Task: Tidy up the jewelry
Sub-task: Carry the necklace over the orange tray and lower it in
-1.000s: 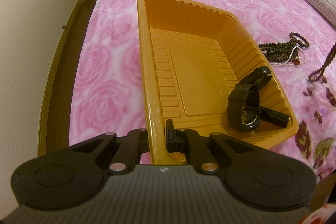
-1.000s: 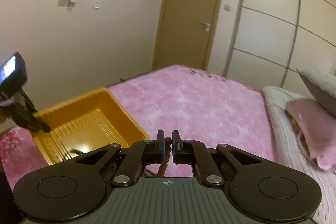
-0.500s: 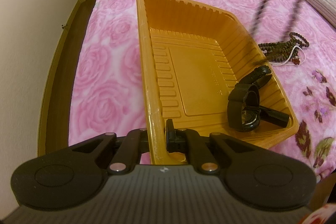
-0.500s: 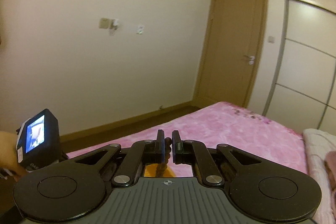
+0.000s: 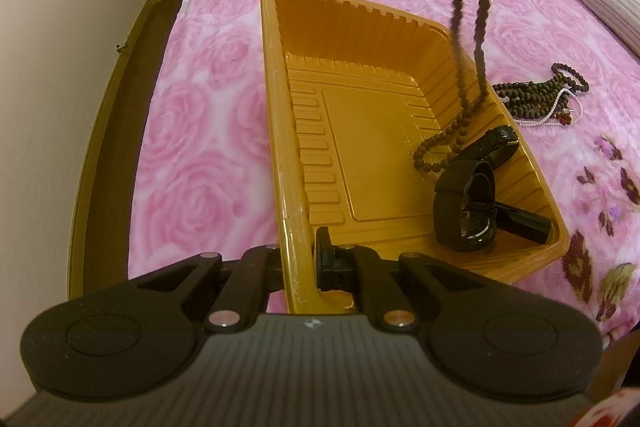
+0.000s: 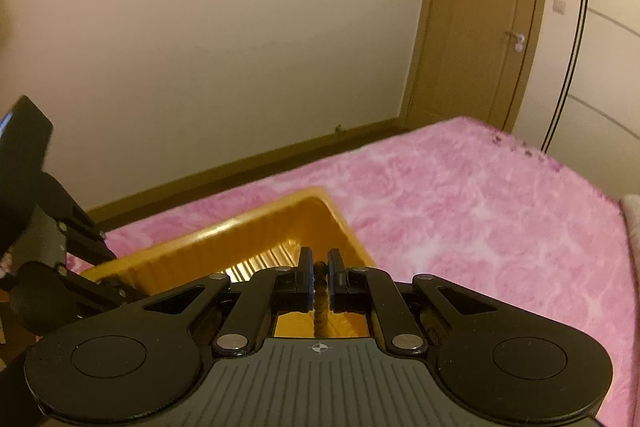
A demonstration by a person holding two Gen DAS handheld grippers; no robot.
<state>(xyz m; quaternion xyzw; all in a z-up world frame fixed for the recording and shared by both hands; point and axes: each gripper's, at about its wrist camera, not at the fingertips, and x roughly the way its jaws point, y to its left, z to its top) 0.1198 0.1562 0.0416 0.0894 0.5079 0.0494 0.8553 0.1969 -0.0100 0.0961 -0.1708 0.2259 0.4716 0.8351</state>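
Meanwhile, clamped left gripper on orange tray rim; pinched bead necklace in right gripper, dangling below.

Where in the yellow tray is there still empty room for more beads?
The orange tray is bare across its middle and far end, from the left wall to the far wall. It's crowded at the near right corner: the black watch lies there, and the hanging bead string touches down beside it.
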